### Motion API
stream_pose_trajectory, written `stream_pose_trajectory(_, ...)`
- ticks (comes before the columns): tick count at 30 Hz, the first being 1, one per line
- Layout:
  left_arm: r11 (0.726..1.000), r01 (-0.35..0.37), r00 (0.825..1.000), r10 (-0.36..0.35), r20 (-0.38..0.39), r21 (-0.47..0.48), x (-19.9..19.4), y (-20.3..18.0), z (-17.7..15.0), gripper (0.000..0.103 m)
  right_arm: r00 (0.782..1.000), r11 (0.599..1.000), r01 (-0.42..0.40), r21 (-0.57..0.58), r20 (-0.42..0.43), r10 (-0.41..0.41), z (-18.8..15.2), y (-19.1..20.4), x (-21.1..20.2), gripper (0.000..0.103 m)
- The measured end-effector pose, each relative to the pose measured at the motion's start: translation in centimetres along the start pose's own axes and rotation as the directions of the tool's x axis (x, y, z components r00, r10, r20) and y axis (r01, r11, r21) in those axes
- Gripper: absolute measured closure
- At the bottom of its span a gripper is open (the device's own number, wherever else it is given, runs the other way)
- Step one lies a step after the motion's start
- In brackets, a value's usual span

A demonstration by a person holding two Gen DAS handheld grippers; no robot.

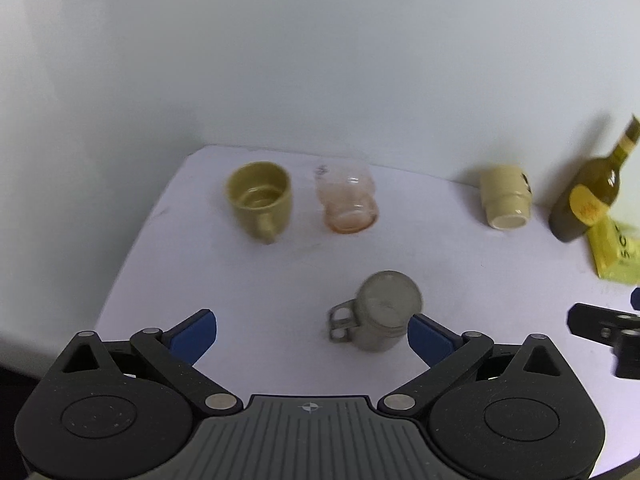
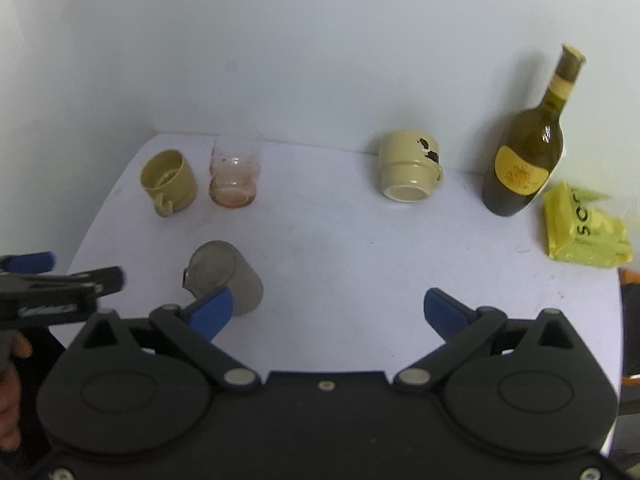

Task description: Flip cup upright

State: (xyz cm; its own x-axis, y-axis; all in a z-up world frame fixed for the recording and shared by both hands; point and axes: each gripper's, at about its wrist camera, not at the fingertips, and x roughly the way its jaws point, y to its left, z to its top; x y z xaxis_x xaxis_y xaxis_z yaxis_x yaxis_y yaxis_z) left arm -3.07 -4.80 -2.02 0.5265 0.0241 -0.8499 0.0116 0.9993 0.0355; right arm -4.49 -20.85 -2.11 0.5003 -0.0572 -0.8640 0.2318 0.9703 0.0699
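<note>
A grey metal cup [image 1: 384, 310] stands upside down on the white table [image 1: 248, 280], its folding handle to the left. It also shows in the right wrist view [image 2: 226, 274]. My left gripper [image 1: 314, 334] is open, the cup just inside its right finger. My right gripper [image 2: 330, 314] is open and empty, the cup behind its left finger. A cream mug [image 1: 505, 202] [image 2: 410, 166] stands upside down at the back.
An olive mug [image 1: 260, 200] [image 2: 168, 180] and a pinkish glass [image 1: 347, 198] [image 2: 234, 176] stand upright at the back left. A wine bottle [image 2: 528, 152] [image 1: 592, 188] and a yellow packet [image 2: 582, 228] [image 1: 614, 252] are at the right. A wall [image 2: 320, 40] rises behind.
</note>
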Motion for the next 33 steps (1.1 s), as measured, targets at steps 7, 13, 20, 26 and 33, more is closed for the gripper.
stream_pose_trajectory(7,0.997,-0.077,0.997,0.077,-0.016,-0.004,-2.3,-0.1,-0.7,0.0,0.998,0.998,-0.034,-0.05,-0.047,0.032,-0.5,2.5,-0.3,0.0)
stream_pose_trajectory(13,0.999,-0.045,0.997,0.046,-0.063,0.006,-1.6,-0.1,-0.9,0.0,0.998,0.999,-0.028,-0.043,-0.064,0.025,-0.3,3.0,0.0,0.0)
stream_pose_trajectory(20,0.999,-0.048,0.998,0.048,-0.051,-0.003,-1.8,0.0,-0.7,0.0,0.998,0.998,-0.022,-0.066,-0.058,0.019,-0.1,3.7,-0.4,0.0)
stream_pose_trajectory(26,0.999,-0.041,0.999,0.041,-0.026,-0.014,-2.4,-0.1,-0.6,0.0,0.999,0.997,0.0,-0.074,-0.049,-0.003,-0.1,3.5,-0.8,0.0)
stream_pose_trajectory(33,0.999,-0.035,0.999,0.034,-0.038,-0.008,-2.2,-0.2,-0.8,0.0,0.999,0.997,0.009,-0.082,-0.052,-0.013,-0.4,3.5,-1.1,0.0)
